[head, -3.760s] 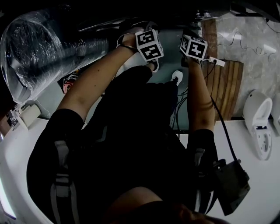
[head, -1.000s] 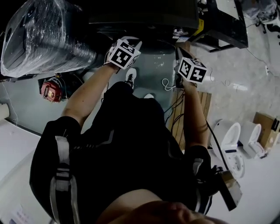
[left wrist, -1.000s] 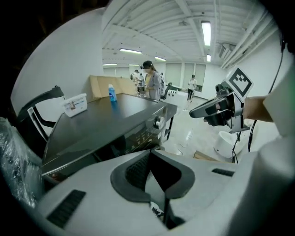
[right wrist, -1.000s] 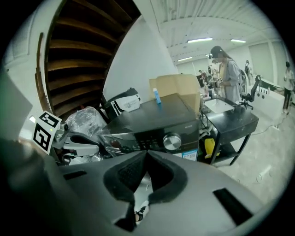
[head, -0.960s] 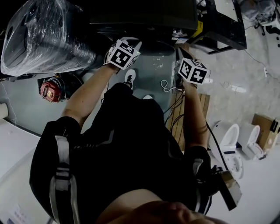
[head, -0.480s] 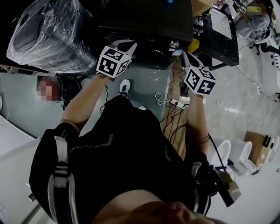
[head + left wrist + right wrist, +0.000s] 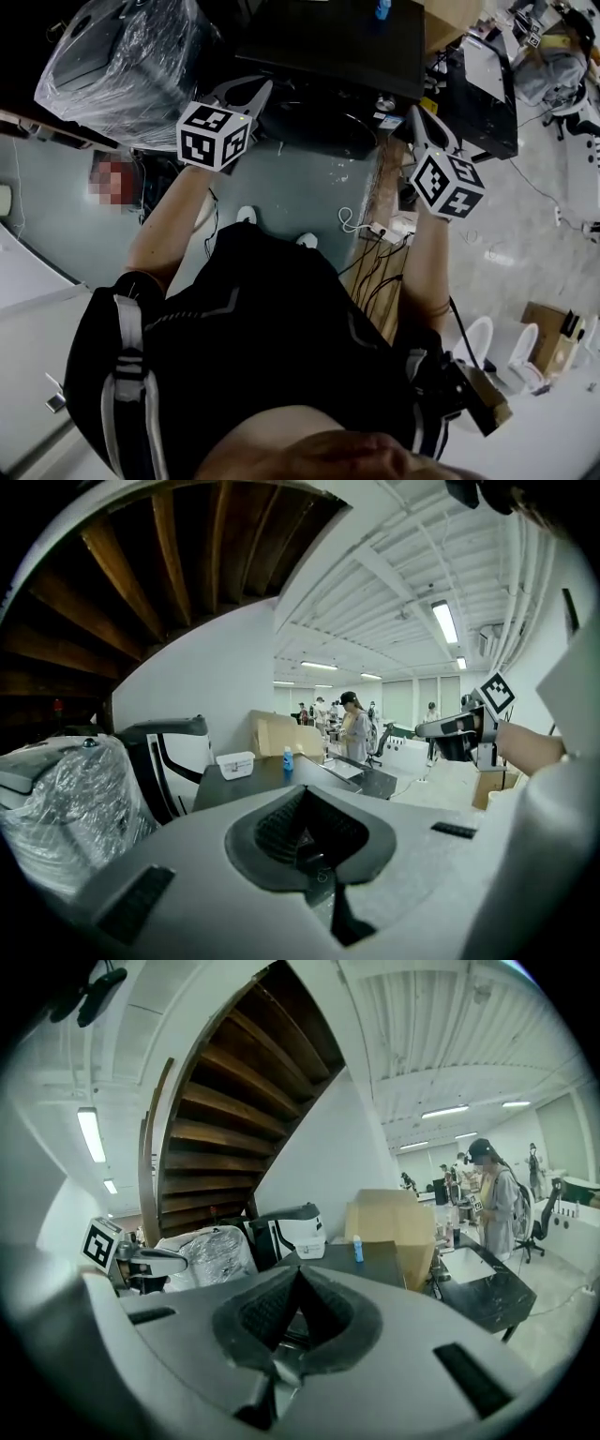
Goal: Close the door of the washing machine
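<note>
A dark boxy appliance (image 7: 328, 42) with a small blue bottle (image 7: 381, 9) on its top stands ahead of me; it looks like the washing machine. Its front is in shadow, so I cannot tell how its door stands. My left gripper (image 7: 258, 86) is raised in front of its left side, jaws shut and empty. At the machine's right corner my right gripper (image 7: 415, 111) is held up, also shut on nothing. Both gripper views look over closed jaws (image 7: 302, 789) (image 7: 295, 1274) toward the dark top (image 7: 361, 1260) and the bottle (image 7: 288, 758).
A plastic-wrapped appliance (image 7: 122, 66) stands at the left. A black table (image 7: 483, 94) is at the right. Cables and a power strip (image 7: 375, 230) lie on the floor by wooden boards (image 7: 380, 192). White toilets (image 7: 478, 342) stand behind. A staircase (image 7: 234, 1119) rises overhead; people (image 7: 492, 1204) stand far off.
Both grippers have risen from low by the machine's front to the level of its top and now point nearly level. The person has straightened up. Both stay shut.
</note>
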Available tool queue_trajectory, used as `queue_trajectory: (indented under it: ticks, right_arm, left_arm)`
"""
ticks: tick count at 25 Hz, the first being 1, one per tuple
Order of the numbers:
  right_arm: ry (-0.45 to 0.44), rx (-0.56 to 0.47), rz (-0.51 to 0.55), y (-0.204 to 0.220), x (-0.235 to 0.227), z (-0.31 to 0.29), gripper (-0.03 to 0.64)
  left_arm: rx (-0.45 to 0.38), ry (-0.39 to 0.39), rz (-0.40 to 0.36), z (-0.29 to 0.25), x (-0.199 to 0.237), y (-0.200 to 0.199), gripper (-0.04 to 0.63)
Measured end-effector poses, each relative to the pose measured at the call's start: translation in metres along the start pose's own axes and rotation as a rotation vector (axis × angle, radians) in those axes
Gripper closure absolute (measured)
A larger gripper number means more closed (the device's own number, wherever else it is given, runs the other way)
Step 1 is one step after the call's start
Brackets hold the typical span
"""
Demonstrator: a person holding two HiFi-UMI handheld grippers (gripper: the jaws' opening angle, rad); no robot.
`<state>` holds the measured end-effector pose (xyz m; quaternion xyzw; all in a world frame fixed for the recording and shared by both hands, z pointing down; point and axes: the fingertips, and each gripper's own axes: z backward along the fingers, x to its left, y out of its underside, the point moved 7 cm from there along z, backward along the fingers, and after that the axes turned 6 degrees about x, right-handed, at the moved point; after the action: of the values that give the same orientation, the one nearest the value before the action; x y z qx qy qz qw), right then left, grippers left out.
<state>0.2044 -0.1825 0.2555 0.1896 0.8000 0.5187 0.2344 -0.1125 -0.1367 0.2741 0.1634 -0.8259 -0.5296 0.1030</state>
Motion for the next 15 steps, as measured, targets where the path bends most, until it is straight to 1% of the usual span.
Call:
queue_trajectory:
  ticks: [5, 9, 13, 15]
  right_arm:
    - [-0.005, -0.037, 0.085, -0.027, 0.03, 0.002, 0.612]
    - [0.019, -0.083, 0.085, -0.041, 0.054, -0.002, 0.612]
    - [0.05, -0.097, 0.098, -0.048, 0.081, -0.008, 0.613]
    - [0.064, -0.104, 0.103, -0.05, 0.094, -0.009, 0.612]
  left_arm:
    - [-0.075, -0.022, 0.031, 0.031, 0.021, -0.013, 0.591]
    - [-0.134, -0.017, 0.016, 0.059, 0.043, -0.026, 0.591]
    - [-0.165, -0.028, -0.015, 0.083, 0.07, -0.032, 0.591]
    - [-0.18, -0.027, -0.017, 0.094, 0.083, -0.034, 0.591]
